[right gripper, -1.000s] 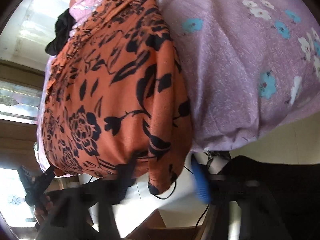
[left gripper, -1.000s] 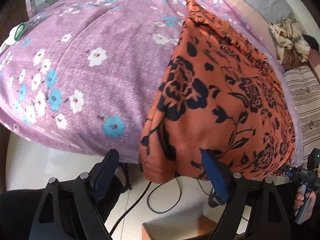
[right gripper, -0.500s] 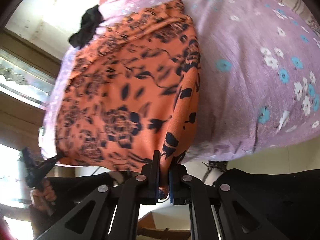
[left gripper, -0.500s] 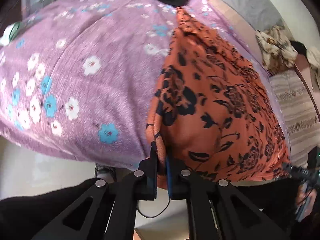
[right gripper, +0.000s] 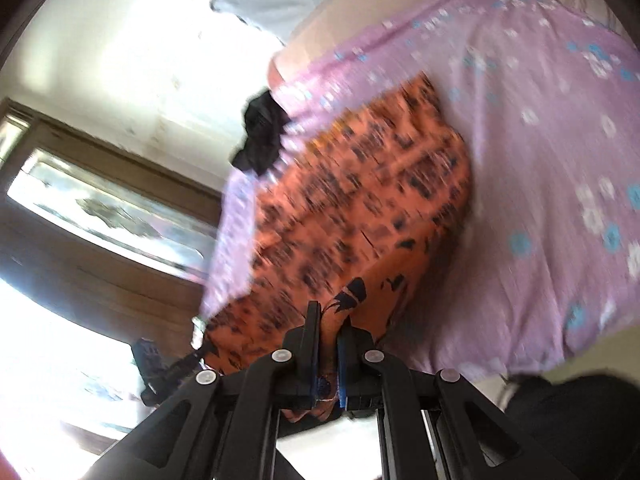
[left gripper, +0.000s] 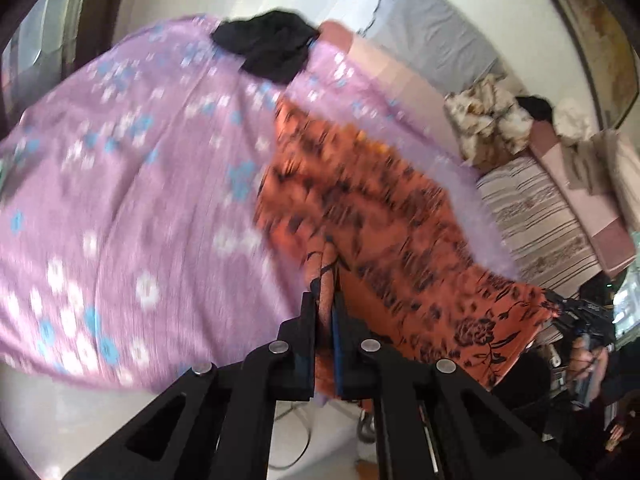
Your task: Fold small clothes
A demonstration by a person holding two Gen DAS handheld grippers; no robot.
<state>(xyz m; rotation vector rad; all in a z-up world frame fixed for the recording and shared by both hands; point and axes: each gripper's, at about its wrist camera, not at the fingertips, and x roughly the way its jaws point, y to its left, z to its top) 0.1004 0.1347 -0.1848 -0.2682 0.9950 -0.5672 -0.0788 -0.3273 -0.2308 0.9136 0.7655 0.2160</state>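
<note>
- At the lower centre of the left wrist view: left gripper (left gripper: 326, 308) has its jaws nearly together, clamped on the near hem of the orange floral garment (left gripper: 384, 216). The jaws have just been closing, cloth between them.
- Lower centre of the right wrist view: right gripper (right gripper: 328, 320) pinched tight on the other near corner of the same garment (right gripper: 360, 200).
- Garment lies on the purple flowered sheet (left gripper: 120, 200); its near edge is lifted off the sheet, far part on the fabric. Both views blurred.
- Black cloth (left gripper: 272, 52) sits at the sheet's far edge, upper centre, apart from the garment.
- Open sheet fills the left half of the left view; bare.
- Striped cushion (left gripper: 540, 220) at right, beyond the sheet's edge.
</note>
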